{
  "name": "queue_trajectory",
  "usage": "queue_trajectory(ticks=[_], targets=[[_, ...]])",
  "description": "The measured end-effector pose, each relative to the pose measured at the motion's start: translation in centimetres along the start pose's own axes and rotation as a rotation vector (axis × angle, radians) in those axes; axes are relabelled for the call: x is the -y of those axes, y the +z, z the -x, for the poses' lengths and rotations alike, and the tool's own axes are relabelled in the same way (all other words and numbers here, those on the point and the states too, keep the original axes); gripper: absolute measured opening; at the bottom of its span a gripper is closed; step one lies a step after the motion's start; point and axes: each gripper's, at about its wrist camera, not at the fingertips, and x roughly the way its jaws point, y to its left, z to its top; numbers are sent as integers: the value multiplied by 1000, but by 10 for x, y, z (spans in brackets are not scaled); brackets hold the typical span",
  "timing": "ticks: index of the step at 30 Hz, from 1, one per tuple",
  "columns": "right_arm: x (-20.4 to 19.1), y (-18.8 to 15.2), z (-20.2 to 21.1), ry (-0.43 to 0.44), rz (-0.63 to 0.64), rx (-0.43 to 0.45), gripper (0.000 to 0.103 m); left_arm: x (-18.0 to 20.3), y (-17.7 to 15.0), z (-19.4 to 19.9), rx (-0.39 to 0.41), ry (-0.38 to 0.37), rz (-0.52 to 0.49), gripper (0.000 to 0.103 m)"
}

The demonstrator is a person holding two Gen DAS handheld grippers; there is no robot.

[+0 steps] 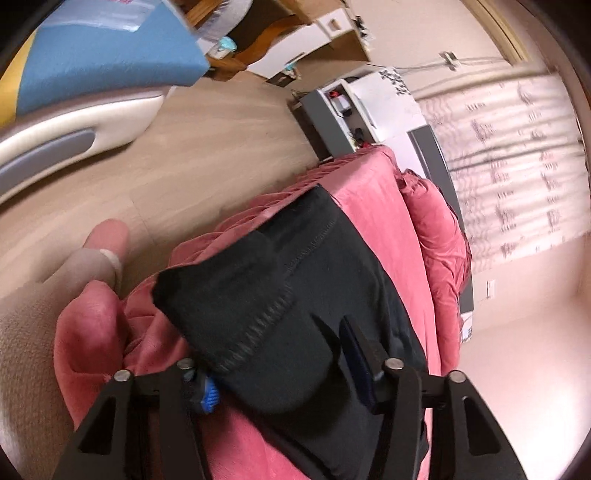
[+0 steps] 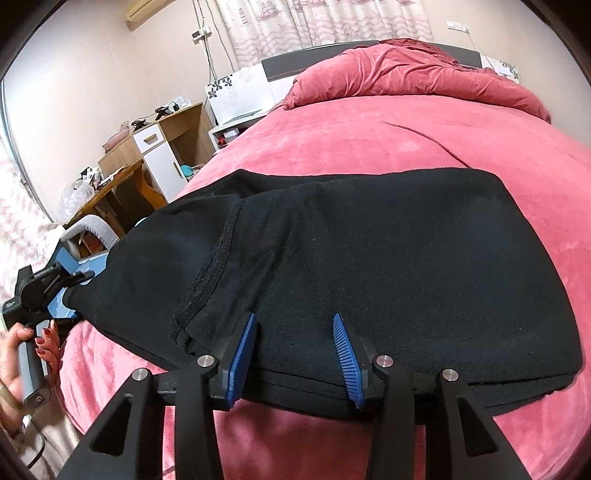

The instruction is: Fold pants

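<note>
I am looking down the right gripper (image 2: 295,354) first: its blue-padded fingers (image 2: 242,360) are standing apart with the near edge of the folded black pants (image 2: 369,258) sitting between them, and the pads are not pressing in on the stacked layers, so I am reading it as spread around the cloth rather than pinching it. The pants are lying in a flat folded stack across the middle of this view on the pink bed cover (image 2: 369,147), with a seamed hem running diagonally at centre left. At the far left of the frame a hand (image 2: 22,354) with painted nails is gripping the handle of the left gripper (image 2: 74,280), whose tip is meeting the loose end of the pants at the bed's edge. In the left wrist view, the left gripper (image 1: 284,369) is sitting at the bottom of the frame with a raised flap of the pants (image 1: 295,295) lying between its fingers; one blue pad (image 1: 208,393) is partly hidden behind the fabric, so I cannot tell whether it is squeezing. Beyond the pants the pink cover is running toward a bunched quilt (image 2: 406,74) at upper right of the right wrist view, and patterned curtains (image 2: 314,22) are hanging along the top
</note>
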Motion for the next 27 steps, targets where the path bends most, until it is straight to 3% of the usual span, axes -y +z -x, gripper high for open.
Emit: queue_trajectory(ticks=[2,5,9,12,13,16,19,24,27], targets=[[0,1,0,2,-27,-8,46,-5,1,-2,5,21,14,35],[0,5,1,-1,-66,-19,46,-4,-1,0,18,27,-24,31],[-14,12,7,18,-19,16,46,-5,-5,6,22,37,-63,23],[-29,16,1,33,41,1,29,-1,-6,11,23,38,-75,16],[-32,16,-4,36,49,-15,27,2,-7,13,27,36,-85,15],[-36,14,-24,10,66,-84,26,29,-10,29,74,29,-184,14],[-32,15,-29,27,37,-78,26,65,-15,47,115,-11,-299,14],[-15,16,-15,107,-80,-41,27,118,-25,67,142,-114,-399,14],[-3,14,-2,107,-112,-5,34,149,-35,74,148,-152,-477,14]])
